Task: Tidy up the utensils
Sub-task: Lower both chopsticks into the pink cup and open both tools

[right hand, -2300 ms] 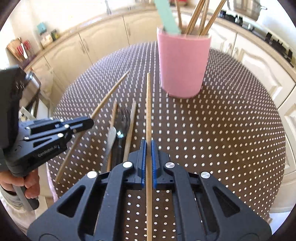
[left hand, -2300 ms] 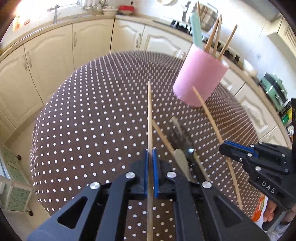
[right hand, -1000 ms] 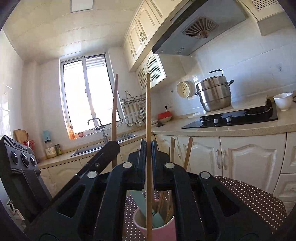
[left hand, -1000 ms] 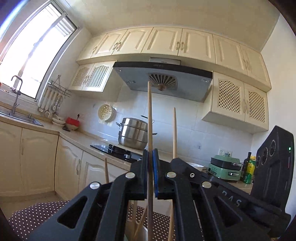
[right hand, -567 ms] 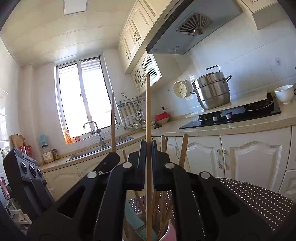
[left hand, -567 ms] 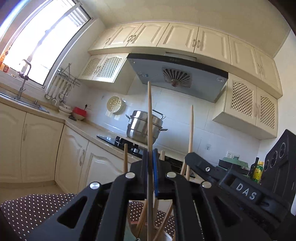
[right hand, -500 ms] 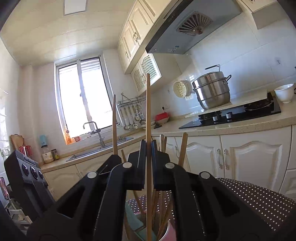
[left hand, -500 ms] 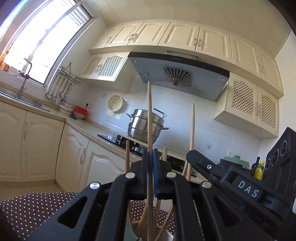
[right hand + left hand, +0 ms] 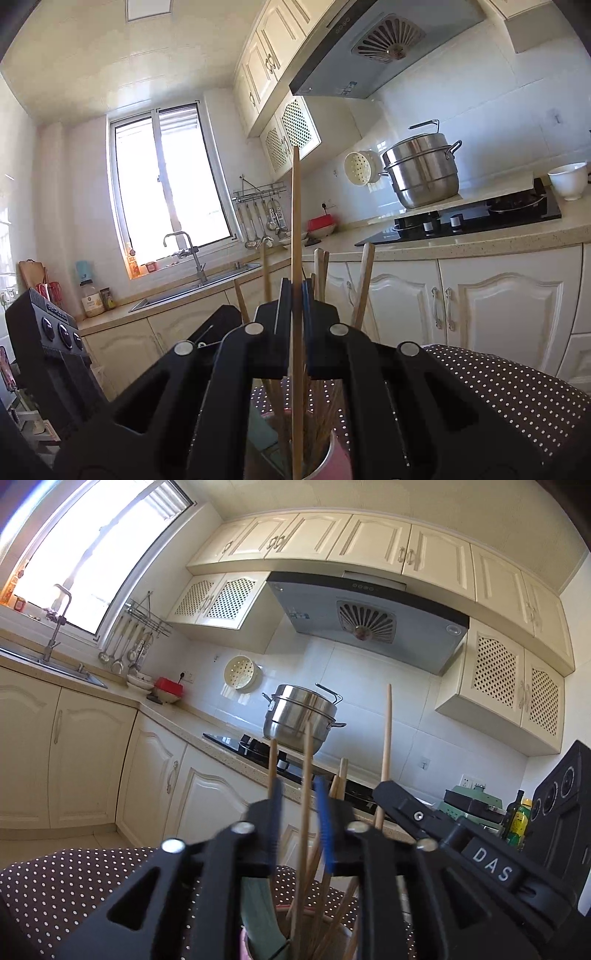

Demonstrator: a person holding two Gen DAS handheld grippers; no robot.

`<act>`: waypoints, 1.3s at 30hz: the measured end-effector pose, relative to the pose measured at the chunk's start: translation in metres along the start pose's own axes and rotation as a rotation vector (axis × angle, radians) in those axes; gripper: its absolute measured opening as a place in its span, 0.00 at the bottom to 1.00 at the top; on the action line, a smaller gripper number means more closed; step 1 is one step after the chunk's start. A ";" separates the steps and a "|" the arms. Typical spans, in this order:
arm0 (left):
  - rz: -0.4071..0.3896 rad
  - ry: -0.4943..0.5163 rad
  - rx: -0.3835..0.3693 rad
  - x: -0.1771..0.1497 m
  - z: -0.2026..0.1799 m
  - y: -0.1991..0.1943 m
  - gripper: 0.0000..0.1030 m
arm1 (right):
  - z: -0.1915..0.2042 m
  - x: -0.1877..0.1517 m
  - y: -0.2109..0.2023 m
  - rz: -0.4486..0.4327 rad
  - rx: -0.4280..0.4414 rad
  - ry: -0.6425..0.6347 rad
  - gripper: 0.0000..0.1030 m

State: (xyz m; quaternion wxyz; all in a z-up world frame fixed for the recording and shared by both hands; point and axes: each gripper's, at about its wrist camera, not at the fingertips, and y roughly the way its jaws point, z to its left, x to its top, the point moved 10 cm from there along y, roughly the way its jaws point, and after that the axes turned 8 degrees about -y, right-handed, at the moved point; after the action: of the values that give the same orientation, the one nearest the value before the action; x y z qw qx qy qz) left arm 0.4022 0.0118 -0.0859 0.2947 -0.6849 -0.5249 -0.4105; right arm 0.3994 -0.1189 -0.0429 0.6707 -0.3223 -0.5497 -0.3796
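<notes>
My left gripper [image 9: 298, 805] is open, right above the pink cup [image 9: 246, 941]. A wooden chopstick [image 9: 306, 786] stands loose between its blue pads with its lower end in the cup. My right gripper [image 9: 296, 295] is shut on another wooden chopstick [image 9: 295, 206], held upright with its lower end inside the pink cup [image 9: 334, 461]. The right gripper also shows in the left wrist view [image 9: 384, 790], just to the right of the left one. Several chopsticks [image 9: 364, 280] and a teal utensil handle [image 9: 258, 904] stand in the cup.
The cup stands on a table with a brown polka-dot cloth [image 9: 498, 384]. Behind are cream cabinets [image 9: 74, 760], a hob with a steel pot [image 9: 301, 716] and a sink with a tap [image 9: 184, 247].
The left gripper has opened and let go of its chopstick, which dropped lower into the cup. The right gripper stays shut on its chopstick and has sunk a little toward the cup.
</notes>
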 end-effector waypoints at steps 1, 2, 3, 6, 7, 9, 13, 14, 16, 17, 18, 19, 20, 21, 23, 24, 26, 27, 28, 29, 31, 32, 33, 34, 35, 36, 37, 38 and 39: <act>-0.002 0.001 0.004 0.001 0.000 -0.001 0.26 | 0.000 0.000 0.000 0.003 -0.001 -0.001 0.06; 0.000 0.006 0.009 0.003 -0.001 -0.002 0.26 | 0.000 0.000 -0.001 0.005 -0.002 -0.002 0.06; 0.003 0.013 0.014 0.004 -0.001 -0.003 0.26 | 0.001 0.000 -0.001 0.005 -0.004 -0.005 0.06; 0.000 0.022 0.029 0.008 -0.002 -0.007 0.31 | 0.001 0.000 -0.003 0.008 -0.008 -0.010 0.06; 0.002 0.022 0.033 0.009 -0.002 -0.008 0.33 | 0.001 0.001 -0.004 0.007 -0.010 -0.011 0.06; 0.009 0.031 0.052 0.010 -0.001 -0.009 0.34 | 0.001 0.001 -0.004 0.009 -0.013 -0.012 0.06; 0.023 0.041 0.065 0.009 -0.002 -0.011 0.36 | 0.002 -0.001 -0.005 0.015 -0.020 -0.015 0.06; 0.029 0.045 0.067 0.008 -0.003 -0.012 0.36 | 0.003 -0.002 -0.005 0.016 -0.020 -0.017 0.06; 0.029 0.050 0.071 0.009 -0.004 -0.014 0.37 | 0.003 -0.002 -0.004 0.017 -0.023 -0.020 0.06; 0.031 0.055 0.073 0.009 -0.005 -0.015 0.37 | 0.004 -0.003 -0.004 0.021 -0.023 -0.021 0.06; 0.031 0.060 0.075 0.008 -0.005 -0.016 0.37 | 0.004 -0.004 -0.003 0.025 -0.023 -0.023 0.06; 0.029 0.066 0.079 0.009 -0.006 -0.017 0.38 | 0.005 -0.004 -0.003 0.027 -0.025 -0.026 0.06; 0.031 0.070 0.081 0.009 -0.006 -0.018 0.38 | 0.006 -0.005 -0.004 0.028 -0.026 -0.028 0.06; 0.032 0.073 0.083 0.009 -0.007 -0.019 0.39 | 0.007 -0.005 -0.003 0.032 -0.026 -0.028 0.06; 0.031 0.077 0.091 0.010 -0.006 -0.022 0.39 | 0.009 -0.005 -0.004 0.033 -0.028 -0.033 0.06; 0.029 0.079 0.093 0.010 -0.006 -0.024 0.39 | 0.010 -0.005 -0.005 0.035 -0.028 -0.035 0.06; 0.029 0.079 0.096 0.012 -0.007 -0.026 0.40 | 0.011 -0.005 -0.006 0.036 -0.033 -0.037 0.06; 0.029 0.078 0.099 0.013 -0.007 -0.027 0.41 | 0.012 -0.004 -0.007 0.038 -0.034 -0.037 0.06; 0.028 0.077 0.101 0.014 -0.007 -0.029 0.41 | 0.012 -0.004 -0.007 0.039 -0.034 -0.036 0.06; 0.027 0.076 0.102 0.015 -0.008 -0.030 0.42 | 0.012 -0.004 -0.008 0.037 -0.034 -0.038 0.06; 0.028 0.079 0.106 0.016 -0.009 -0.033 0.44 | 0.014 -0.004 -0.010 0.043 -0.032 -0.040 0.06; 0.028 0.081 0.109 0.016 -0.009 -0.033 0.45 | 0.015 -0.004 -0.011 0.042 -0.038 -0.041 0.06; 0.030 0.084 0.112 0.017 -0.010 -0.034 0.45 | 0.016 -0.004 -0.013 0.042 -0.046 -0.043 0.07; 0.030 0.087 0.115 0.018 -0.010 -0.036 0.46 | 0.017 -0.004 -0.013 0.050 -0.046 -0.040 0.07; 0.030 0.087 0.118 0.018 -0.011 -0.038 0.46 | 0.017 -0.004 -0.014 0.053 -0.042 -0.038 0.07; 0.030 0.087 0.119 0.019 -0.011 -0.040 0.46 | 0.018 -0.004 -0.015 0.056 -0.047 -0.041 0.07; 0.032 0.089 0.120 0.020 -0.012 -0.042 0.47 | 0.018 -0.003 -0.017 0.057 -0.050 -0.044 0.07; 0.033 0.091 0.122 0.020 -0.012 -0.044 0.48 | 0.019 -0.003 -0.020 0.057 -0.052 -0.043 0.07; 0.032 0.092 0.128 0.021 -0.012 -0.046 0.49 | 0.020 -0.002 -0.022 0.057 -0.056 -0.044 0.07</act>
State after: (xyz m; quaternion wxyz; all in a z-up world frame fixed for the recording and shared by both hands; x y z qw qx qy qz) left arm 0.3568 0.0241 -0.0629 0.3683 -0.6534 -0.5248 -0.4025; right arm 0.3708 -0.1128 -0.0403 0.6597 -0.3646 -0.5443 -0.3682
